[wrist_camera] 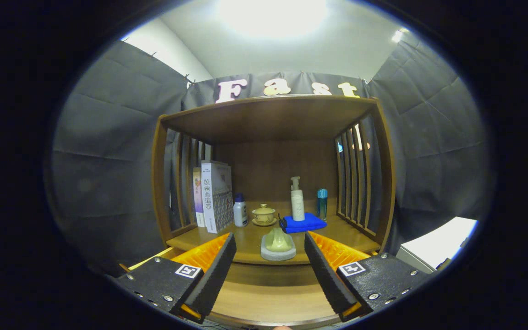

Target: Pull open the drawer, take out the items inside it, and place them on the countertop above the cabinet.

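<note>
The gripper (271,275) is hovering with its fingers spread wide, holding nothing. Just ahead between them, a pale green item on a grey block (278,246) is sitting on the counter (250,238). Below, the drawer front (268,298) is lying partly cut off; I cannot tell whether it is pulled out.

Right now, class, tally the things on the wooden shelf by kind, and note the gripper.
Books: 2
Bottles: 3
Lidded cup on saucer: 1
Blue cloth: 1
Green piece on grey base: 1
Total: 8
Gripper: open, holding nothing.
</note>
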A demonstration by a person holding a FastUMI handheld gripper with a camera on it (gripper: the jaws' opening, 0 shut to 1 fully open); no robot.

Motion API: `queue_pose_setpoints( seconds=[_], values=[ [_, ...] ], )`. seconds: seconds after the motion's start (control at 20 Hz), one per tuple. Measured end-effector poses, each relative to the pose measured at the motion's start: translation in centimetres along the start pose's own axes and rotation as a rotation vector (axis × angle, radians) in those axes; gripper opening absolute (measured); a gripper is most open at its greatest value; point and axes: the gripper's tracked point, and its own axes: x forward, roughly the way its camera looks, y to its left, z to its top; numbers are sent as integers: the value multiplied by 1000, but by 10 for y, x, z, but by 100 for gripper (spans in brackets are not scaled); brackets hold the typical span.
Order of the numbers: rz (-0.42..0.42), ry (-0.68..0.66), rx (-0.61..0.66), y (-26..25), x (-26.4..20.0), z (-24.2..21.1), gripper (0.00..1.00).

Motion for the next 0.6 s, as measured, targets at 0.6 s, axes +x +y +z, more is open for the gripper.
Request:
queue_pose_setpoints(
  seconds=[0.6],
  values=[
    [-2,-31,-26,20,-71,-58,93]
  ],
)
